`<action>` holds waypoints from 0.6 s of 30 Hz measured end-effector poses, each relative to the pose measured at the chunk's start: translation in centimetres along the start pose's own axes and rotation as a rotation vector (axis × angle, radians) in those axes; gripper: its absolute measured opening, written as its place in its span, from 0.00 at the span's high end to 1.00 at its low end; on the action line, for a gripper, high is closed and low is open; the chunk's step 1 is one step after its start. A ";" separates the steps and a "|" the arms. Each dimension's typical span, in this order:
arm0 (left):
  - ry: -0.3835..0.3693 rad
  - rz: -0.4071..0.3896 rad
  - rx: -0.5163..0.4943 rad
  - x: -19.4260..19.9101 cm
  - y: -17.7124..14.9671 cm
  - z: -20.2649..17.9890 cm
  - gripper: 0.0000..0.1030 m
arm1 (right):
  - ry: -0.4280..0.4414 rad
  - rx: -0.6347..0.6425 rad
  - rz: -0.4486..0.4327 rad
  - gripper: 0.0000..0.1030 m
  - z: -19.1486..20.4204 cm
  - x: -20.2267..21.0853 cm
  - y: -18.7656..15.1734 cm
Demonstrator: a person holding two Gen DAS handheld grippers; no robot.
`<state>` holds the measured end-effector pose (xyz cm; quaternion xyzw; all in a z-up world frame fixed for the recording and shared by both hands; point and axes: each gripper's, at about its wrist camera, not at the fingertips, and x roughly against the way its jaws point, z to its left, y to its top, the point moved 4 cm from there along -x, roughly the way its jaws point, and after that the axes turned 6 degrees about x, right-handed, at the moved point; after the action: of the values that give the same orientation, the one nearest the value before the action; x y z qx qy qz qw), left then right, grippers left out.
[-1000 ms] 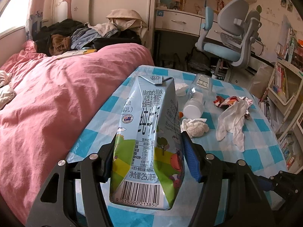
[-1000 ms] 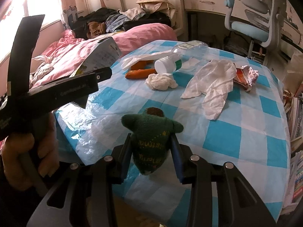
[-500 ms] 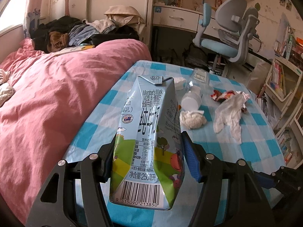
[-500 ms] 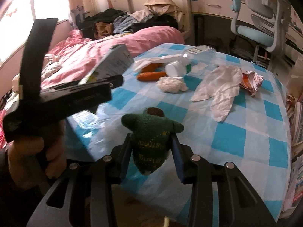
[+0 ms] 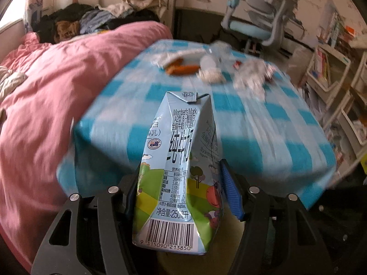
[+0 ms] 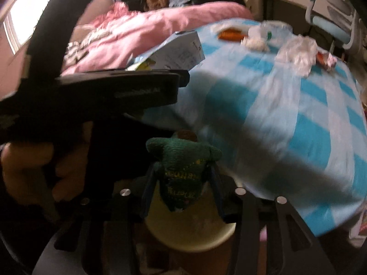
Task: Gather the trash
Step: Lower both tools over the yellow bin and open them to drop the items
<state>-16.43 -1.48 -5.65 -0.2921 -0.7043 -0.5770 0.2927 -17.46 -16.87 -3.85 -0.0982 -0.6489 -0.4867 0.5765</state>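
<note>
Both claws now pulled back off tabletop [image 5: 286, 137]. Left claw [image 5: 180, 197] grips milk carton [image 5: 179, 174]; right claw [image 6: 181, 190] grips green knit toy [image 6: 183, 160]. Round bin [image 6: 192, 236] at 6 o'clock; drop looks next.

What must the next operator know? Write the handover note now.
Left gripper: jaws shut on the milk carton, held upright off the table.
Right gripper: jaws shut on a green knitted item.
Both hang above a pale round container below the table's near edge, probably the bin.
Done: two items lifted. Not yet dropped.
Left on the table: orange wrapper, bottle, tissue ball, white cloth. The view is blurred, so check for more.
</note>
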 end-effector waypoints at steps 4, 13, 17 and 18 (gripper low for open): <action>-0.001 0.045 -0.002 1.0 -2.9 0.2 0.41 | -0.036 -0.035 0.017 0.43 -0.2 0.7 -1.7; 0.065 -0.072 -0.019 2.6 -3.5 0.7 0.21 | -0.165 -0.098 0.024 0.21 -1.2 1.2 -3.4; 0.090 -0.124 -0.057 3.1 -2.9 0.1 0.15 | -0.225 -0.116 0.015 0.16 -1.8 1.3 -3.3; 0.096 -0.126 -0.064 3.2 -3.0 0.0 0.14 | -0.232 -0.123 0.014 0.15 -2.0 1.4 -3.5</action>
<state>-20.77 -1.73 -5.19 -0.2283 -0.6879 -0.6297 0.2796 -18.99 -20.71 -4.76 -0.1937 -0.6796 -0.5068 0.4938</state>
